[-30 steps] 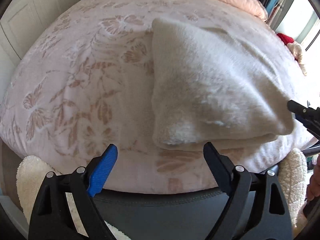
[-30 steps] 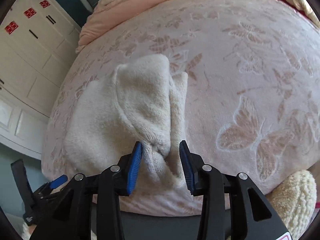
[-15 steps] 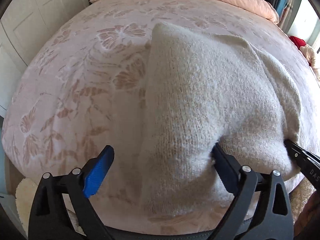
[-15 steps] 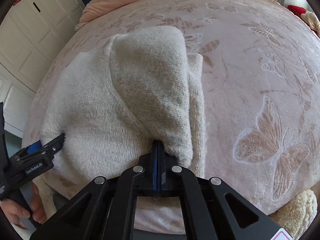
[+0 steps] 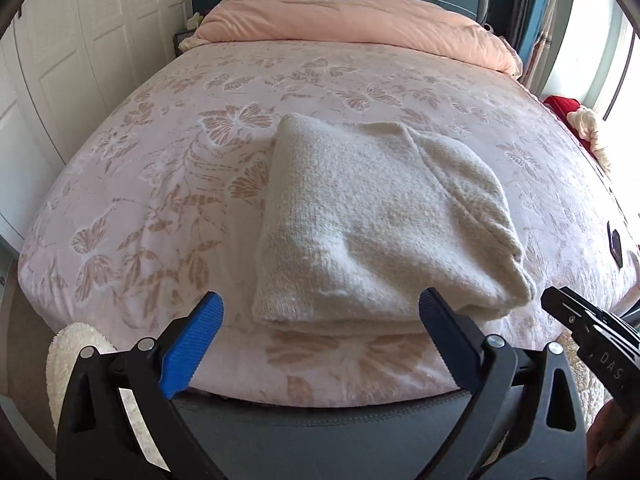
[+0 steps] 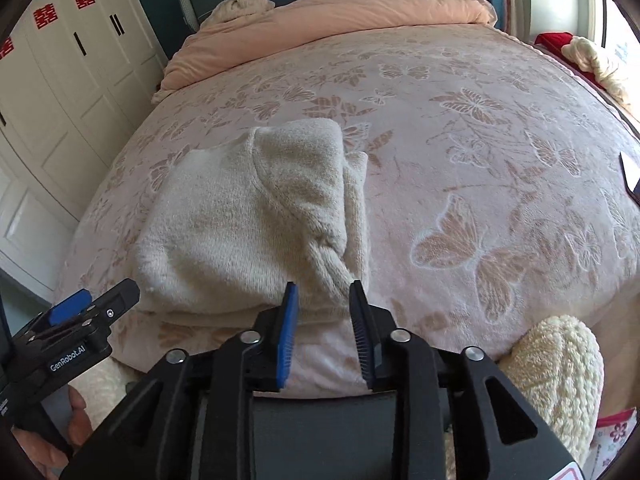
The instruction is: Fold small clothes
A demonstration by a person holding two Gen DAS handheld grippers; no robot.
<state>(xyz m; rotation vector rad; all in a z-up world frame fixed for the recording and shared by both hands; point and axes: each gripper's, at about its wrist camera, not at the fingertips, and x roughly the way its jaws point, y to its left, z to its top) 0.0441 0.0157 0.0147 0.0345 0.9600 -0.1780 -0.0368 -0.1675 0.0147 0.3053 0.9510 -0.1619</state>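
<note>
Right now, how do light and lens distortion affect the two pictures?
Left wrist view: daylight comes from the window side at right, the bed edge bulges from the fisheye, and the folded sweater is sharp. Right wrist view: same curved bulge, black corners, glare at the upper right, and the sweater is in focus.

Folded cream sweater [image 5: 376,220] lies on the butterfly-pattern bed [image 5: 160,184]. Left tool [image 5: 320,320], jaws wide apart, hovers at the sweater's 6 o'clock edge, not touching.
</note>
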